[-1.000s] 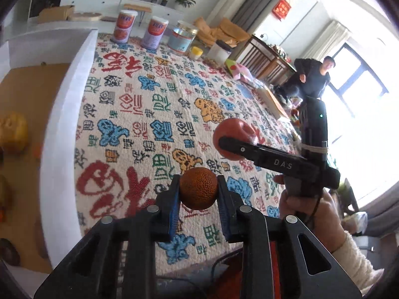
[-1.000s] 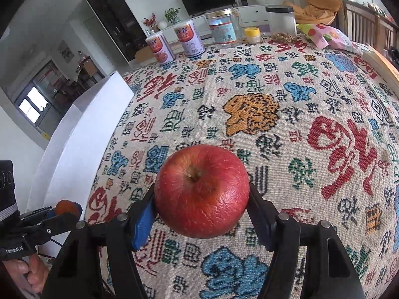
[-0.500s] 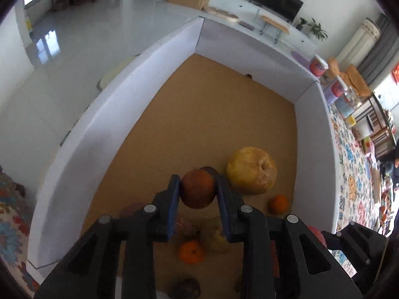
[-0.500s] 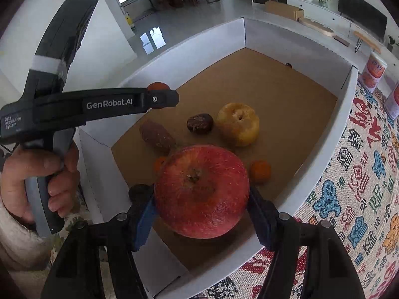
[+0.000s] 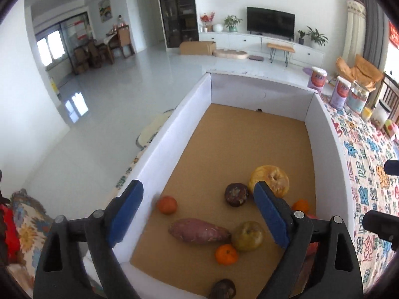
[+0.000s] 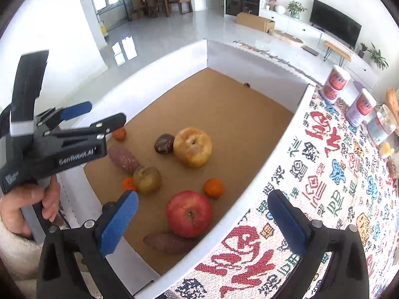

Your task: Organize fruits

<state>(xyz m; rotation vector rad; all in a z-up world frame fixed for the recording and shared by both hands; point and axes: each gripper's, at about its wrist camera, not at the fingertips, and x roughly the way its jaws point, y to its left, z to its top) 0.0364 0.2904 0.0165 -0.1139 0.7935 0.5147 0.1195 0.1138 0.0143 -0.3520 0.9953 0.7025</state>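
White-walled cardboard box (image 5: 321, 124) open-topped, brown floor (image 5: 249, 137) bare across the far half; fruit crowded toward the near end. Patterned tablecloth (image 6: 324, 174) along the right wall, cans (image 6: 336, 82) well beyond.

Left gripper (image 5: 197, 211) over the near left wall, jaws just opened wide, nothing between the pads. Small orange (image 5: 167, 204) on the floor just inside that wall, apart from the sweet potato (image 5: 197, 231).

Right gripper (image 6: 202, 226) above the near right wall, jaws just sprung fully apart, empty. Red apple (image 6: 189, 213) resting on the box floor below, stem up, skin slightly wrinkled, touching a second sweet potato (image 6: 169, 243), near a mandarin (image 6: 213, 187). Yellow apple (image 6: 192, 147) beside a dark passion fruit (image 6: 164, 143), mid-floor.
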